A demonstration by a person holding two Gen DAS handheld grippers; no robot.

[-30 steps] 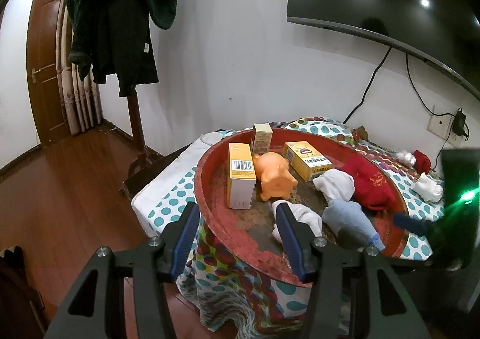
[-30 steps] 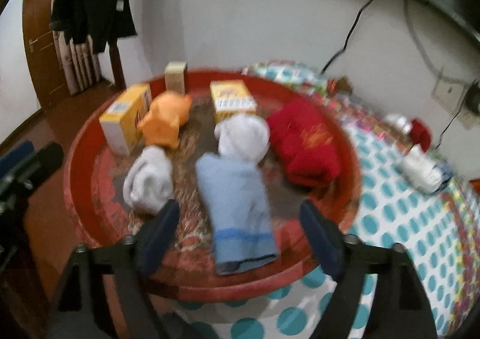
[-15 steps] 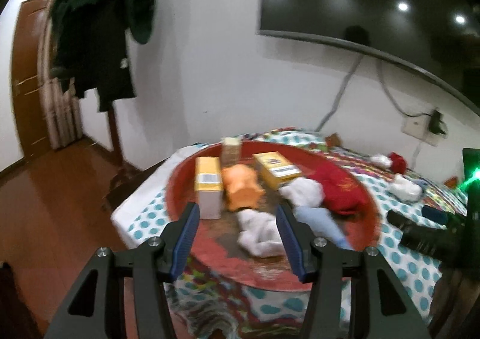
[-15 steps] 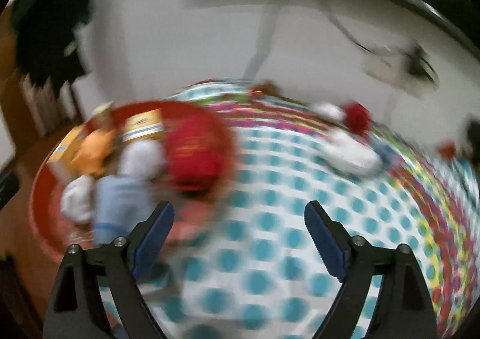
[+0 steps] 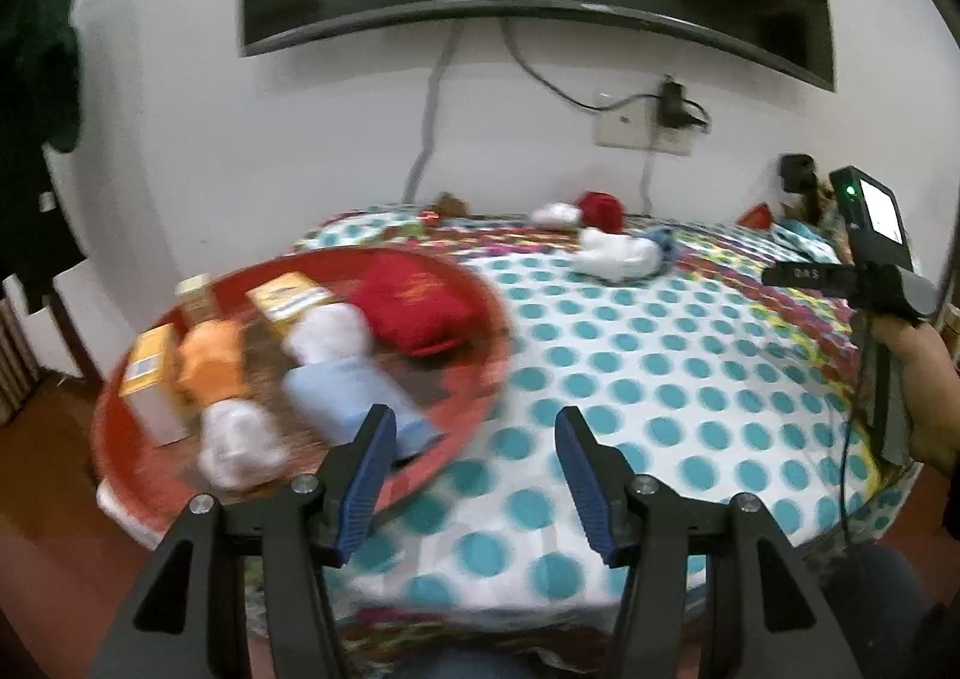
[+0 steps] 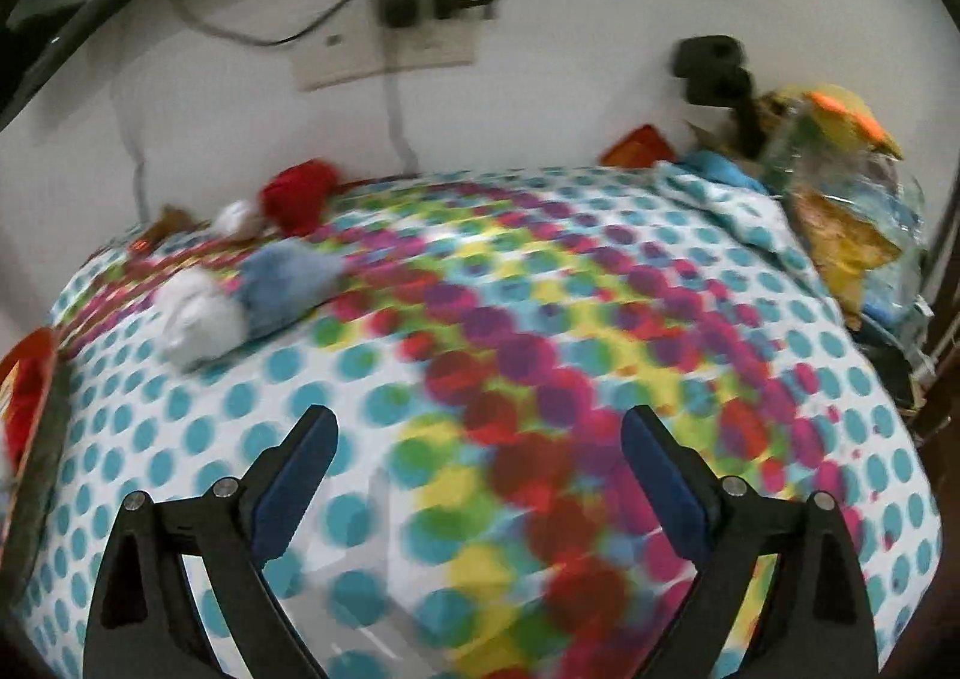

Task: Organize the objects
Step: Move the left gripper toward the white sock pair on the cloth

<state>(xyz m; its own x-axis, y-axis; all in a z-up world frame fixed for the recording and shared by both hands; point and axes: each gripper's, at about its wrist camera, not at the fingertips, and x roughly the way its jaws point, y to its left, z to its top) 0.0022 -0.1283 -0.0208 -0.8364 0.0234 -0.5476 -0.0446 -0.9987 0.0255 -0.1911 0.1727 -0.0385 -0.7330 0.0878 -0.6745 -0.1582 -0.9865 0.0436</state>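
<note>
A round tray point(image 5: 480, 319) sits at the left end of the surface point(image 5: 660, 367), holding boxes point(image 5: 288, 301), a toy point(image 5: 213, 361) and rolled socks point(image 5: 336, 337). More rolled socks point(image 5: 618, 253) lie on the surface near the wall, right of the tray, below a wall socket point(image 5: 642, 126)

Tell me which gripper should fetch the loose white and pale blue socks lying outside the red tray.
Right. The right gripper faces the white and pale blue socks with open, empty jaws; the left gripper hangs beside the red round tray.
</note>
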